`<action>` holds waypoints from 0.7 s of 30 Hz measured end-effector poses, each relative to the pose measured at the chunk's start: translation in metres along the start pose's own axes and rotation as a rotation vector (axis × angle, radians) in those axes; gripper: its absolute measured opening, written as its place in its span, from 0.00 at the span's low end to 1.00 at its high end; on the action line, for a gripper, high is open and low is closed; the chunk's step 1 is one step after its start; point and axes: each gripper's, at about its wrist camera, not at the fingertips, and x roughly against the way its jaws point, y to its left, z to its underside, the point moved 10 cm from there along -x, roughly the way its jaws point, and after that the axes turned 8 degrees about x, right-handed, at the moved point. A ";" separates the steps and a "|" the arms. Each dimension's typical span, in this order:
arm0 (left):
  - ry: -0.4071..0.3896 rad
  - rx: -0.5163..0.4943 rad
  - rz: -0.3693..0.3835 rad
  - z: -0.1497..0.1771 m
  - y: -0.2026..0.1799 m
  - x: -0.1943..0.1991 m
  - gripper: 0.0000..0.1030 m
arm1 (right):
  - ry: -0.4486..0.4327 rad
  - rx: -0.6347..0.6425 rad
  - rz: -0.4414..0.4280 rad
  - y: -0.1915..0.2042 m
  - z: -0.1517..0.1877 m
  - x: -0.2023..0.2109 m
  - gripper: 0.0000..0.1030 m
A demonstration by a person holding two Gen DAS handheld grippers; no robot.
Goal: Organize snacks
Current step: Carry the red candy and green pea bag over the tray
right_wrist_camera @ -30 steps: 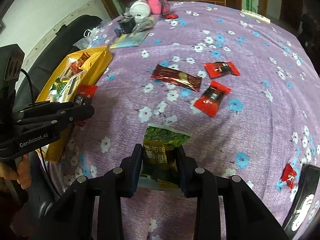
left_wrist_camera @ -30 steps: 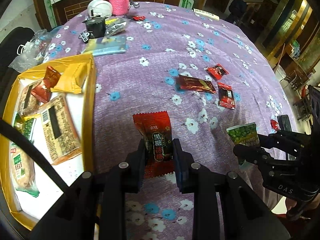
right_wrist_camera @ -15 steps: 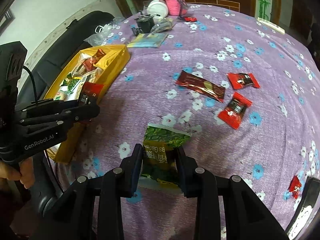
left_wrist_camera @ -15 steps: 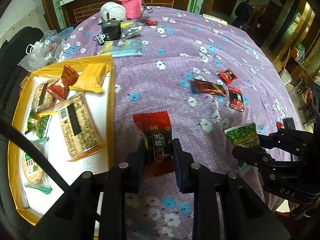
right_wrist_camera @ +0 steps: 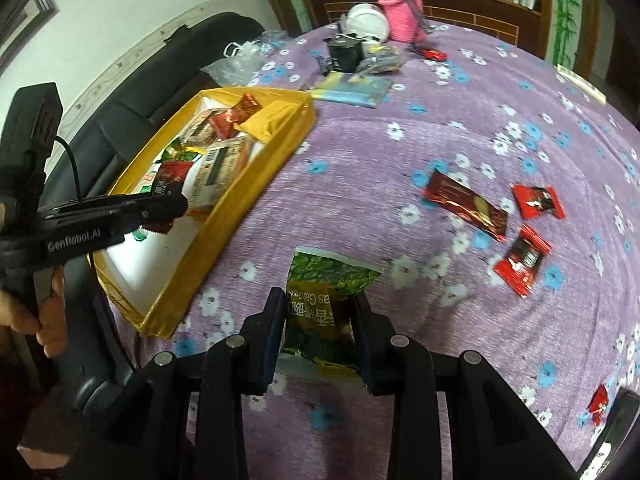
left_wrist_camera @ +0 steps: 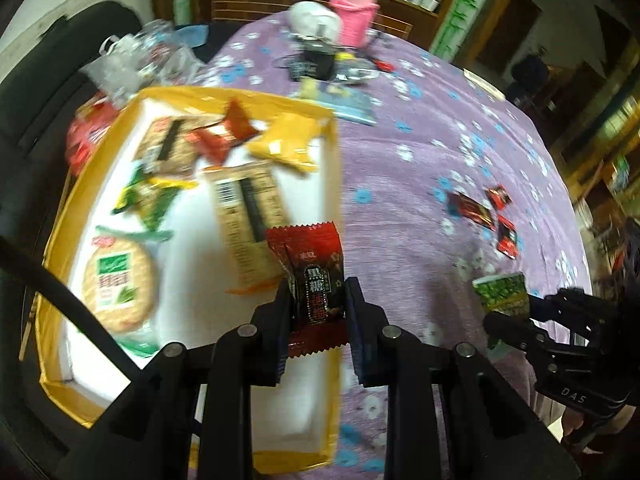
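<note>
The left hand-held gripper (left_wrist_camera: 318, 304), clamped on a red candy packet (left_wrist_camera: 314, 276), hovers over the yellow box's (right_wrist_camera: 256, 196) near right wall, apparently; release further left. The right hand-held gripper (right_wrist_camera: 318, 332) clamps a green pea packet (right_wrist_camera: 322, 308) above the desk (right_wrist_camera: 400, 152).

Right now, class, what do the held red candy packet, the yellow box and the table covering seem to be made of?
Red candy packet: glossy plastic film, probably; shiny, crimped zigzag ends.
Yellow box: likely card with a shiny yellow finish; thin straight walls, white inside.
Table covering: woven-looking cloth, matte purple, floral print.
</note>
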 end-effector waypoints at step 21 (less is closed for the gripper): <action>0.067 0.166 0.010 0.021 0.073 -0.006 0.26 | -0.005 0.119 -0.117 0.076 -0.070 -0.029 0.31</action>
